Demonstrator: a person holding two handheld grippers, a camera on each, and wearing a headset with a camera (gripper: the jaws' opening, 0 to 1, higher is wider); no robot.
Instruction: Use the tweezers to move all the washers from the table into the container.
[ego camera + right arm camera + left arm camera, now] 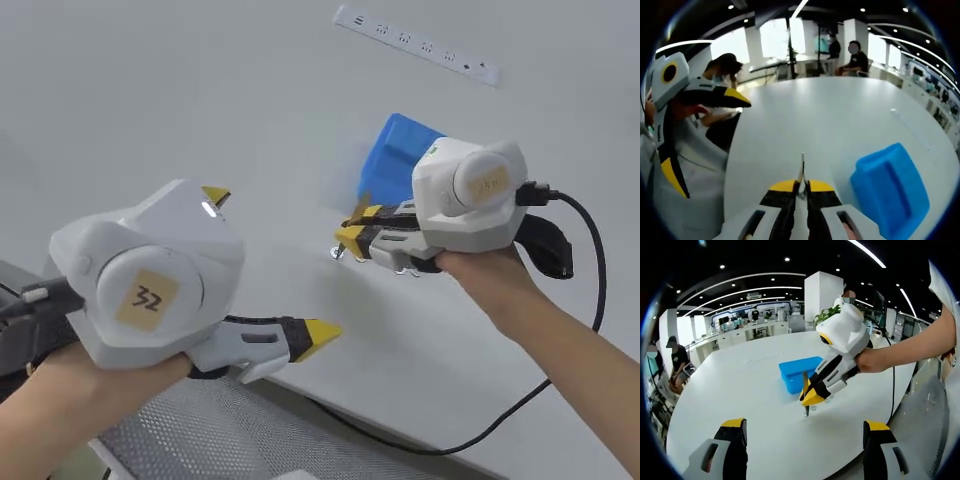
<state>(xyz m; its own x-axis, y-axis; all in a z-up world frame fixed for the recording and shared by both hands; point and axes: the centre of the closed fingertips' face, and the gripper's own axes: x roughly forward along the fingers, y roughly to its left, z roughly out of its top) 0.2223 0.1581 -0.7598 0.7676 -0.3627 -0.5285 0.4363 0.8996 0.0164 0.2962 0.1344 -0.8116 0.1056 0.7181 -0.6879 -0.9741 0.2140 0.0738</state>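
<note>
Worktop (200, 100): white, smooth, matte, with a curved edge in the left gripper view.

Container (395, 150): blue, rectangular, rounded corners, plastic-looking, open on top. It sits on the worktop just beyond the right claw. In the right gripper view the container (890, 195) lies at the lower right; in the left gripper view the container (795, 372) is behind the other tool.

Right claw (355, 228): white shell, black jaws with yellow wedge tips pressed together, pinching the tweezers (801, 170). These are a thin metal pair, their point aimed down at the worktop.

Left gripper view: the tweezers (805, 385) point almost straight down from the right claw (810, 399), tip at the surface.

Washer (813, 409): a small pale ring, probably one washer though too small to be sure, lying on the worktop just beside the tweezer tip and close in front of the container.

Left claw (268, 265): spread wide, holding nothing, raised near the worktop's front edge, well apart from the container.

Power strip (415, 45): white and flat, at the far side. A black cable (590, 300) loops from the right tool.
</note>
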